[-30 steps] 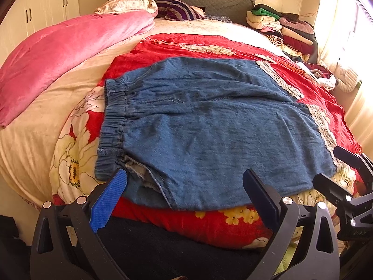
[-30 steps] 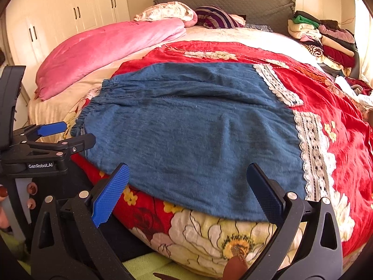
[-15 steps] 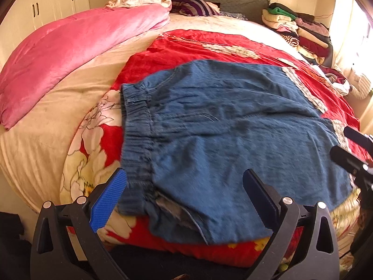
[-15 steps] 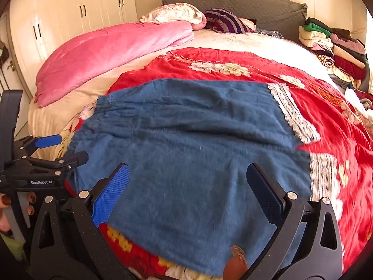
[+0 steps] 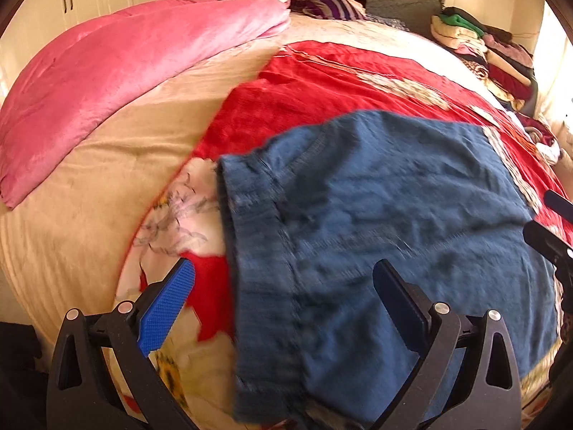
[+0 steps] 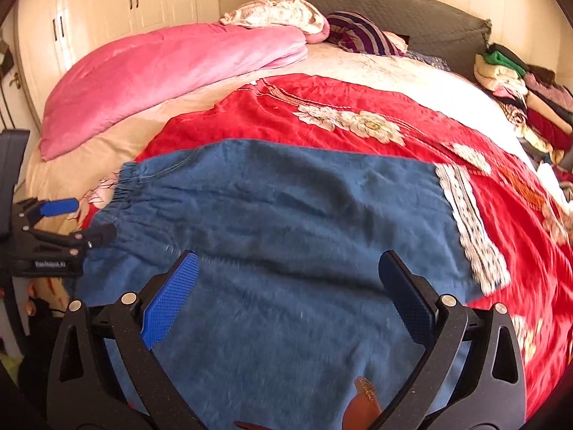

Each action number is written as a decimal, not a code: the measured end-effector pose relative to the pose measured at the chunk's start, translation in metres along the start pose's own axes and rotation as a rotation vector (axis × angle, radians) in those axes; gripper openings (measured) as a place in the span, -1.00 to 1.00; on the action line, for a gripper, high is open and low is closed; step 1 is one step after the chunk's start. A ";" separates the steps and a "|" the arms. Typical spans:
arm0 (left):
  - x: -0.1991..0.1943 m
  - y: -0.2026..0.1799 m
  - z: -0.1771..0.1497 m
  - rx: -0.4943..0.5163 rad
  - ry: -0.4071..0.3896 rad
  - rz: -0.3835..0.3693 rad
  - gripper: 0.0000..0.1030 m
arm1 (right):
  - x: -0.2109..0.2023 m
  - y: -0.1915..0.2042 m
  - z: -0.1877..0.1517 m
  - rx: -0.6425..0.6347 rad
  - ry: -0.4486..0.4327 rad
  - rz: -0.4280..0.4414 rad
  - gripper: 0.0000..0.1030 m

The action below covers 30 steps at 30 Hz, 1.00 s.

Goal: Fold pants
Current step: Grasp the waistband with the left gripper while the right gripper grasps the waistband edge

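Observation:
Blue denim pants (image 5: 376,222) lie flat on a red floral blanket (image 5: 322,86), elastic waistband (image 5: 250,251) to the left; they also show in the right wrist view (image 6: 286,222). My left gripper (image 5: 283,301) is open and empty, hovering over the waistband end. My right gripper (image 6: 286,294) is open and empty, above the middle of the pants near their front edge. The left gripper shows at the left of the right wrist view (image 6: 71,222). The right gripper's fingers (image 5: 551,240) show at the right of the left wrist view.
A pink quilt (image 6: 161,79) lies along the bed's left side, with pillows (image 6: 279,14) at the grey headboard (image 6: 394,10). A stack of folded clothes (image 6: 519,89) sits at the far right. White wardrobes (image 6: 107,10) stand at the left.
Both grippers have moved forward and up over the bed, so the pants now lie under the fingers. The left view has swung toward the waistband. Both jaws stay open.

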<state>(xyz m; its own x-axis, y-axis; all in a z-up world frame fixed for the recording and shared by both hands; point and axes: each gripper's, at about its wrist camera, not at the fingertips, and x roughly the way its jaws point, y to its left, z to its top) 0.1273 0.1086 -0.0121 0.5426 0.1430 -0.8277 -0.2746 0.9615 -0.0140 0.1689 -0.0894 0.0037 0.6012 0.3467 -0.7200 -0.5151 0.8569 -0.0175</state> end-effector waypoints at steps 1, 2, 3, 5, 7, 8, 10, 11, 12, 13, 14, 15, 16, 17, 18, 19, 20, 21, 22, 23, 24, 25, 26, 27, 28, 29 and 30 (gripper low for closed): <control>0.003 0.003 0.004 -0.005 0.000 0.005 0.92 | 0.004 0.001 0.004 -0.009 0.001 -0.002 0.84; 0.007 0.007 0.009 -0.013 0.001 0.008 0.92 | 0.009 0.002 0.008 -0.017 0.002 -0.002 0.84; 0.012 0.011 0.014 -0.021 0.008 0.015 0.92 | 0.015 0.004 0.012 -0.025 0.005 -0.002 0.84; 0.022 0.019 0.023 -0.035 0.018 0.023 0.92 | 0.024 0.006 0.019 -0.037 0.007 -0.003 0.84; 0.030 0.027 0.030 -0.050 0.027 0.033 0.92 | 0.032 0.009 0.026 -0.058 0.006 -0.001 0.84; 0.034 0.031 0.034 -0.060 0.033 0.033 0.92 | 0.036 0.010 0.029 -0.065 0.007 0.002 0.84; 0.042 0.038 0.043 -0.076 0.042 0.032 0.92 | 0.045 0.014 0.037 -0.075 0.011 0.008 0.84; 0.045 0.042 0.047 -0.087 0.046 0.033 0.92 | 0.048 0.015 0.039 -0.078 0.011 0.010 0.84; 0.048 0.045 0.050 -0.094 0.044 0.026 0.92 | 0.053 0.017 0.042 -0.084 0.012 0.015 0.84; 0.050 0.046 0.052 -0.097 0.044 0.023 0.92 | 0.055 0.018 0.045 -0.089 0.012 0.015 0.84; 0.053 0.049 0.055 -0.102 0.046 0.020 0.92 | 0.059 0.020 0.047 -0.098 0.012 0.017 0.84; 0.057 0.051 0.056 -0.106 0.049 0.016 0.92 | 0.063 0.022 0.051 -0.109 0.012 0.020 0.84; 0.061 0.053 0.058 -0.113 0.054 0.011 0.92 | 0.066 0.024 0.053 -0.116 0.015 0.018 0.84; 0.065 0.053 0.059 -0.112 0.056 0.002 0.92 | 0.069 0.026 0.055 -0.124 0.017 0.025 0.84; 0.067 0.053 0.060 -0.109 0.056 -0.006 0.92 | 0.071 0.027 0.057 -0.127 0.018 0.030 0.84; 0.070 0.053 0.060 -0.104 0.054 -0.015 0.92 | 0.075 0.029 0.059 -0.137 0.018 0.036 0.84; 0.072 0.051 0.060 -0.096 0.051 -0.026 0.92 | 0.079 0.030 0.062 -0.149 0.019 0.042 0.84; 0.075 0.049 0.060 -0.087 0.049 -0.034 0.91 | 0.083 0.031 0.064 -0.159 0.022 0.044 0.84; 0.076 0.047 0.060 -0.078 0.050 -0.043 0.91 | 0.088 0.032 0.067 -0.174 0.026 0.046 0.84; 0.078 0.044 0.059 -0.063 0.046 -0.059 0.89 | 0.093 0.032 0.069 -0.184 0.028 0.053 0.84; 0.078 0.042 0.059 -0.055 0.040 -0.068 0.87 | 0.100 0.033 0.073 -0.202 0.034 0.054 0.84; 0.078 0.039 0.058 -0.036 0.033 -0.074 0.69 | 0.106 0.033 0.076 -0.223 0.039 0.053 0.84; 0.079 0.037 0.058 -0.022 0.030 -0.077 0.38 | 0.110 0.033 0.078 -0.238 0.041 0.053 0.84; 0.080 0.035 0.057 -0.010 0.028 -0.081 0.35 | 0.114 0.033 0.079 -0.248 0.045 0.054 0.84; 0.079 0.034 0.056 0.001 0.019 -0.082 0.28 | 0.120 0.033 0.081 -0.259 0.056 0.065 0.84; 0.078 0.034 0.056 0.008 0.005 -0.086 0.11 | 0.127 0.031 0.084 -0.255 0.070 0.089 0.84; 0.076 0.035 0.056 0.008 -0.005 -0.094 0.04 | 0.131 0.030 0.086 -0.246 0.081 0.102 0.84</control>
<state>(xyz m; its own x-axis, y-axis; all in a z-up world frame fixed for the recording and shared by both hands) 0.2035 0.1659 -0.0444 0.5699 0.0530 -0.8200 -0.2159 0.9725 -0.0872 0.2846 0.0145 -0.0314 0.4931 0.3863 -0.7795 -0.7094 0.6971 -0.1033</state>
